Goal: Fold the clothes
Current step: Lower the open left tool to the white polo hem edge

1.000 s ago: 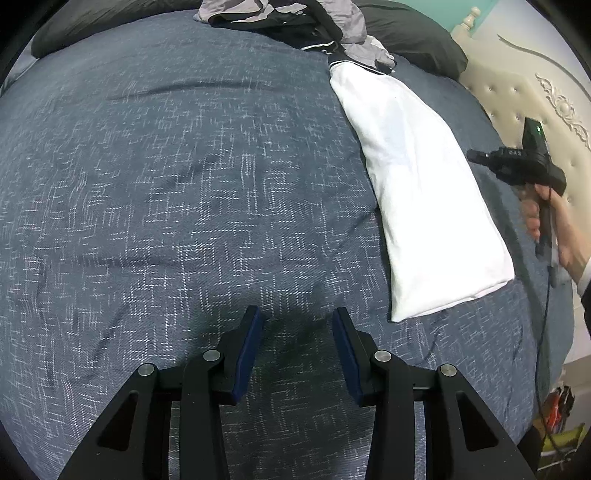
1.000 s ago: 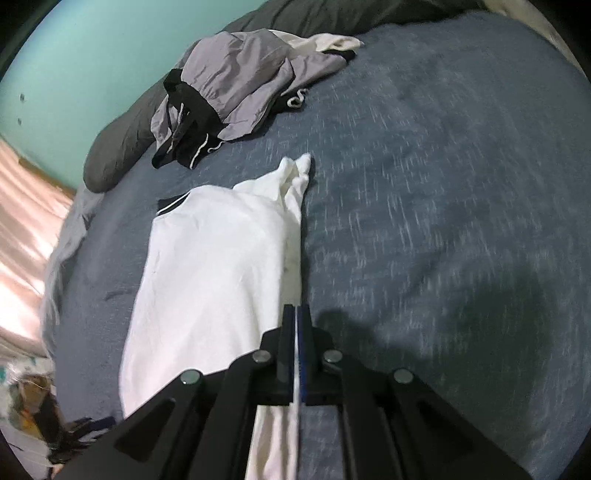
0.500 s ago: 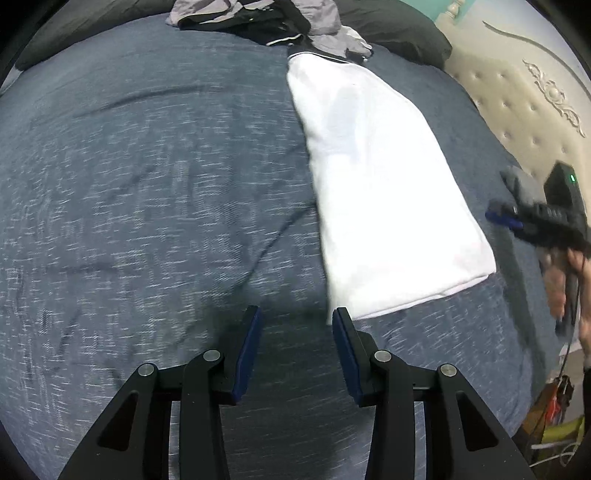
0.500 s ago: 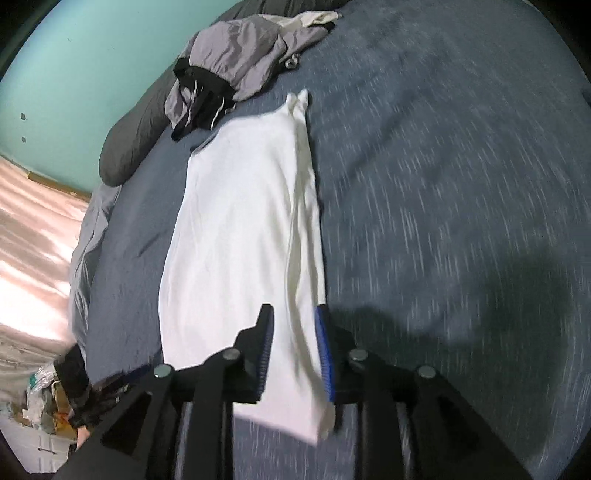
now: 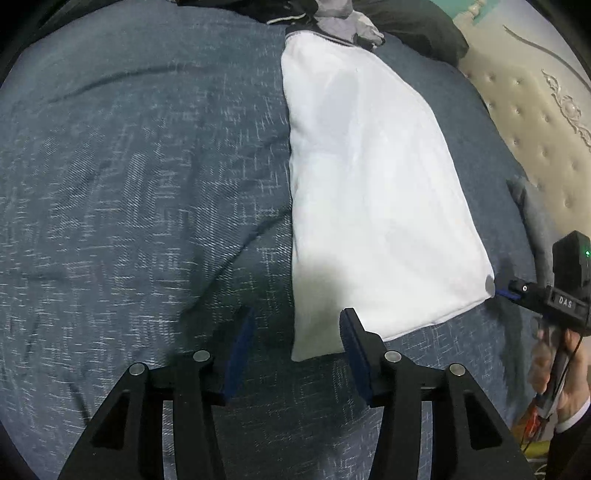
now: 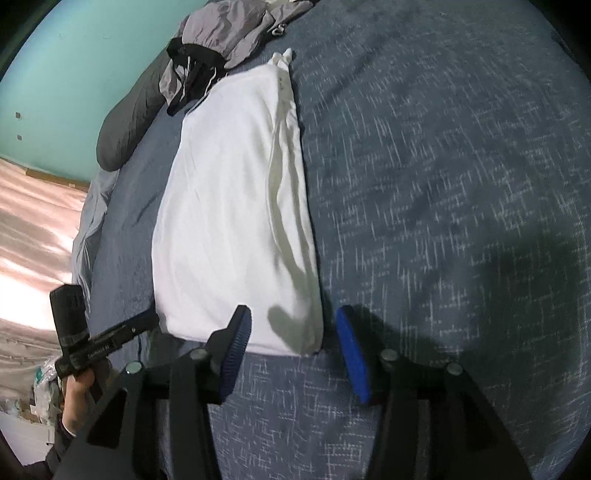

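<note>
Grey jacket (image 5: pixel 343 22) cut off at top edge.

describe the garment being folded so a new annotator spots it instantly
Start from the blue-grey bedspread that fills both views. On it lies a long white shirt, folded into a narrow strip that runs from the near edge toward the pillow. It is the only white, flat piece; the grey and black jacket beyond its far end is crumpled.

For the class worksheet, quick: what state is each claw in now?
Left claw: open, holding nothing.
Right claw: open, just been opening, over the shirt corner, not gripping.
</note>
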The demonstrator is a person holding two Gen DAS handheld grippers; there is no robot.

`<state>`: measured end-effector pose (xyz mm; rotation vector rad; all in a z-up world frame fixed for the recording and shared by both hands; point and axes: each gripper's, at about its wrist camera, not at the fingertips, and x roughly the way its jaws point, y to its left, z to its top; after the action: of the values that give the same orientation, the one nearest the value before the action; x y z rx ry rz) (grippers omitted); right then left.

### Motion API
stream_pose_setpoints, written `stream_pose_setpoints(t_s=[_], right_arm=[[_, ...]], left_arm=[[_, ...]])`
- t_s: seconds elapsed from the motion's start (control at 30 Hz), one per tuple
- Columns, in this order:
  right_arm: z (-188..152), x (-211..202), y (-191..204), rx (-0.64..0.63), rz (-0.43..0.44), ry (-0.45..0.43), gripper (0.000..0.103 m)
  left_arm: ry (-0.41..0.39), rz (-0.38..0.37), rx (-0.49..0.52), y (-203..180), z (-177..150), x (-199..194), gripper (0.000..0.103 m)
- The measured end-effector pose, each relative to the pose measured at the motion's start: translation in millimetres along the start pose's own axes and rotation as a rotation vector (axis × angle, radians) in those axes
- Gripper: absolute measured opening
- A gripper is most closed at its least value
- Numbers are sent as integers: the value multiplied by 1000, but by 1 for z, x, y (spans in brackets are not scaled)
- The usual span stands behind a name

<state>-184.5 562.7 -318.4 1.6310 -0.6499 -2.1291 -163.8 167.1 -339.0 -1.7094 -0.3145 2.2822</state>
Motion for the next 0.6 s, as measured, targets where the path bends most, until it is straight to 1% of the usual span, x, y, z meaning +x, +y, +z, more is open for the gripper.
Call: stream_pose_setpoints(t_s=[0.07,0.3,0.4,0.5,0.6], right_arm=[[-1,3,1,-12,-7,11,49],[2,12,3,-16,-8,27,49],[-1,13,4,-34,-11,32,50],[0,15,3,-38,-20,37,50],[1,17,-1,-28,-13,34,50]], left_arm=[[-6,1,1,-1,1,4,52],[-12,-35,-42,3,5,12,52],[-14,-45,-29,3,8,10,51],[-8,-39,-10,1,11,12,51],[-14,-49,-35,1,15,20,51]])
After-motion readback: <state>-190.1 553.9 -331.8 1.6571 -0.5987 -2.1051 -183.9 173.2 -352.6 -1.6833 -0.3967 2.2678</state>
